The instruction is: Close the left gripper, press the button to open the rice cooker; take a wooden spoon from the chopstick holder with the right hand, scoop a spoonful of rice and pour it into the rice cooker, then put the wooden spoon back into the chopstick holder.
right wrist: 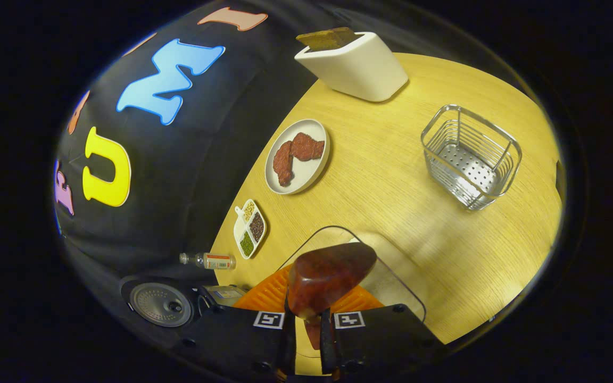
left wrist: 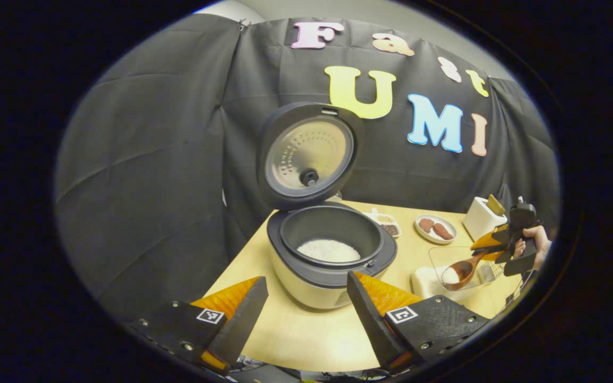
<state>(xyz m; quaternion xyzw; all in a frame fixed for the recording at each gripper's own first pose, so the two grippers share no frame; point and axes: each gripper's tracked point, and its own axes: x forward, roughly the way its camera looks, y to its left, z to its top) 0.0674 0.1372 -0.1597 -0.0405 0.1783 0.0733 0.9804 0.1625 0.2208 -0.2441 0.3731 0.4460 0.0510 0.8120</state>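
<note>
Rice (left wrist: 450, 275) on spoon (left wrist: 463, 269), chopstick holder (right wrist: 470, 157) bare

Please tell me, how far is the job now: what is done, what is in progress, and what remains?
Done: the rice cooker stands open, lid up, with some rice already in its pot. In hand: the right gripper is shut on the wooden spoon, which carries rice above the clear container. Left: pour that spoonful into the cooker, then return the spoon to the wire chopstick holder. The left gripper is open, holding nothing.
</note>
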